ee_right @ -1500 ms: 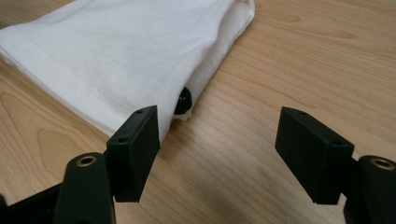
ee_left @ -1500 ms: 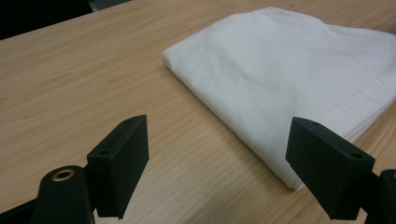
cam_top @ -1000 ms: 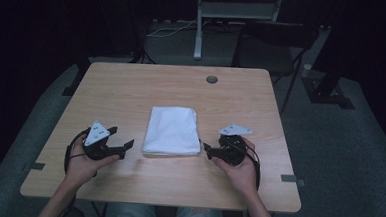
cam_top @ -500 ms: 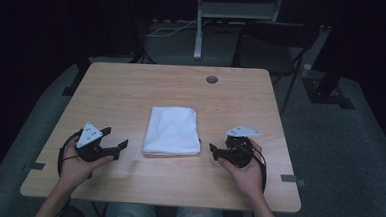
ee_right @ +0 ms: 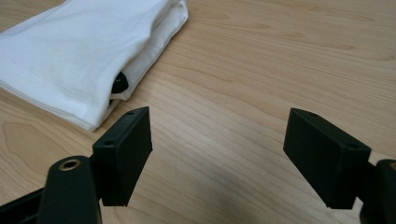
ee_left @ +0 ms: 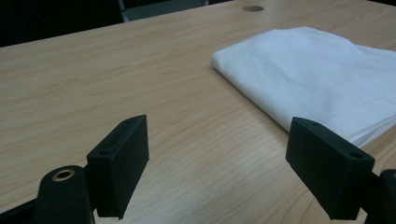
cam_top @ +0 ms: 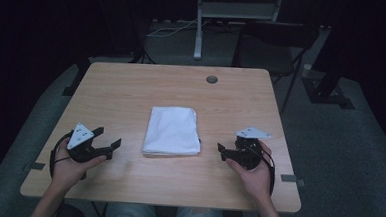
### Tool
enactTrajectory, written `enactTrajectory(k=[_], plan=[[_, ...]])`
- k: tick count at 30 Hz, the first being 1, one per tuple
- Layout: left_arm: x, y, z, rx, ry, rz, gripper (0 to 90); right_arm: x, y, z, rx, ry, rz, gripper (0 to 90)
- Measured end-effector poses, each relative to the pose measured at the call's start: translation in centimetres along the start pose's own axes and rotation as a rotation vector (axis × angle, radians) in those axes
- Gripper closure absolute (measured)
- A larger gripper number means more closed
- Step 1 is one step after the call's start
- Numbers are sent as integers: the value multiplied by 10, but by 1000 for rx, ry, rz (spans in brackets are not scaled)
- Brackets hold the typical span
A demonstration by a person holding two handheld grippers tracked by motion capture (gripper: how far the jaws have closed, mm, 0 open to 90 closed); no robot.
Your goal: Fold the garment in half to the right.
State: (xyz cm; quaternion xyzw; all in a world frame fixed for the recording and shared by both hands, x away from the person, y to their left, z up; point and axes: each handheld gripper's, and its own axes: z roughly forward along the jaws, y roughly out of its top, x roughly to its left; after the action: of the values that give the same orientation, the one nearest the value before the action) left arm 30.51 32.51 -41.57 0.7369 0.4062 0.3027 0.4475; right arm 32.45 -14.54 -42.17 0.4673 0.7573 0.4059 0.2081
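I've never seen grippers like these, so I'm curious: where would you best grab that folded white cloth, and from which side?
Probably a near corner of the folded cloth, coming in low from its side. It lies flat on the table, and its layered edges face the right gripper and the left gripper, both open, so a jaw could slide under the stack there.

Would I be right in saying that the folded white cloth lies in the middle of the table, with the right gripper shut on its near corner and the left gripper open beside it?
Not quite: the right gripper is open too, its jaws wide apart over bare table, clear of the folded white cloth, as the right gripper view shows. The left gripper is indeed open beside it.
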Motion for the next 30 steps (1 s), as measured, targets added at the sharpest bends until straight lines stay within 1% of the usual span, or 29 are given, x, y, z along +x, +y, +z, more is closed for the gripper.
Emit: enactTrajectory(k=[9,12,15,30], plan=[[7,-6,-7,-13,19,-23,213,-7,-8,-6,-2,-8,27,222],[8,-8,-9,-13,22,-24,213,-8,-10,-7,-1,-12,25,221],[10,-10,-11,-15,26,-29,213,-10,-13,-8,0,-16,35,220],[15,-16,-17,-23,40,-41,213,-15,-19,-12,3,-32,52,218]])
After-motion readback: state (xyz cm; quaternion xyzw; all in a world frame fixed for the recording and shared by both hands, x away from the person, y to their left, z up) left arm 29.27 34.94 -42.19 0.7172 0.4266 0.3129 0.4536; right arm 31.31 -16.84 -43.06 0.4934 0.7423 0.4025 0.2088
